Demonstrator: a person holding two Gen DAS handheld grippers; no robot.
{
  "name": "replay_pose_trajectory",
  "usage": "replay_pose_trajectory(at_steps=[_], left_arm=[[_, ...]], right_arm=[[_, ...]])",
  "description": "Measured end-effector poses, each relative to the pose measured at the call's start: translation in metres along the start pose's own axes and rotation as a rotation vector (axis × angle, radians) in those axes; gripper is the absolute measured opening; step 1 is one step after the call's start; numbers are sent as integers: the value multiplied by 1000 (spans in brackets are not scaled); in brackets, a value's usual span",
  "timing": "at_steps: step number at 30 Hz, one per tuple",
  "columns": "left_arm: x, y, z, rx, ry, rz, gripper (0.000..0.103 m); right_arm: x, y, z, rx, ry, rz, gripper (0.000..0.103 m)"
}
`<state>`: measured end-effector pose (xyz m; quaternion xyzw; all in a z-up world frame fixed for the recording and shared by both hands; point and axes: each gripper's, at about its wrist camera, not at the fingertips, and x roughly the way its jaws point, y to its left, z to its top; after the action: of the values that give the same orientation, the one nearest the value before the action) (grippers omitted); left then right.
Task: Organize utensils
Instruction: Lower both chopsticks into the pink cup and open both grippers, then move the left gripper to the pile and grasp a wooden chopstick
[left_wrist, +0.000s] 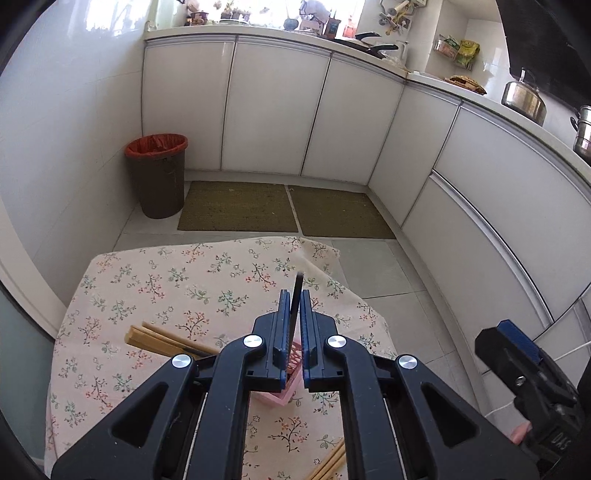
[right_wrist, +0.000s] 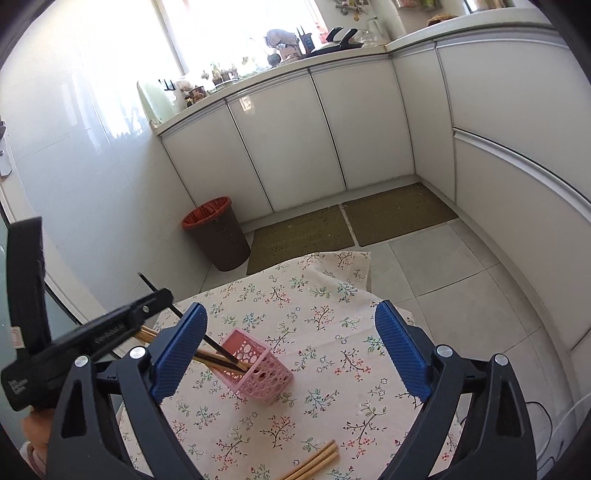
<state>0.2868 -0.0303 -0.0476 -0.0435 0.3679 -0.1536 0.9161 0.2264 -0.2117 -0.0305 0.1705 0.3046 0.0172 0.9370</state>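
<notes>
A pink perforated basket (right_wrist: 258, 369) lies on the floral tablecloth (right_wrist: 317, 317), and several chopsticks stick into its mouth. My left gripper (left_wrist: 294, 295) is shut on a black chopstick (left_wrist: 297, 295) directly above the basket (left_wrist: 286, 391); in the right wrist view the chopstick (right_wrist: 218, 350) slants down into the basket. My right gripper (right_wrist: 291, 332) is open and empty, hovering over the table just in front of the basket. Wooden chopsticks (right_wrist: 314, 461) lie loose near the table's front edge; more lie left of the basket (left_wrist: 162, 339).
A brown bin with a red liner (right_wrist: 218, 236) stands on the floor by the white wall. Two green mats (right_wrist: 351, 229) lie before the white cabinets (right_wrist: 295, 136). The table's far edge drops to the tiled floor.
</notes>
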Motion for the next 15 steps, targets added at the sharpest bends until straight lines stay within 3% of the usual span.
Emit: replay_pose_trajectory(at_steps=[2,5,7,10,13,15], left_arm=[[-3,0,-2,6,-26,-7,10],[-21,1,0,-3,-102,-25,54],[-39,0,2,-4,-174,-18,61],[-58,-2,6,0,-199,-25,64],[-75,-3,2,-9,-216,-29,81],[-85,-3,-4,-16,-221,-25,88]], right_arm=[[-7,1,0,-9,-47,-8,94],[-25,7,2,-27,-151,-35,96],[-41,10,2,-31,-236,-52,96],[-65,17,1,-46,-354,-96,96],[-85,22,-2,-48,-442,-133,96],[-94,24,-3,-48,-455,-157,96]])
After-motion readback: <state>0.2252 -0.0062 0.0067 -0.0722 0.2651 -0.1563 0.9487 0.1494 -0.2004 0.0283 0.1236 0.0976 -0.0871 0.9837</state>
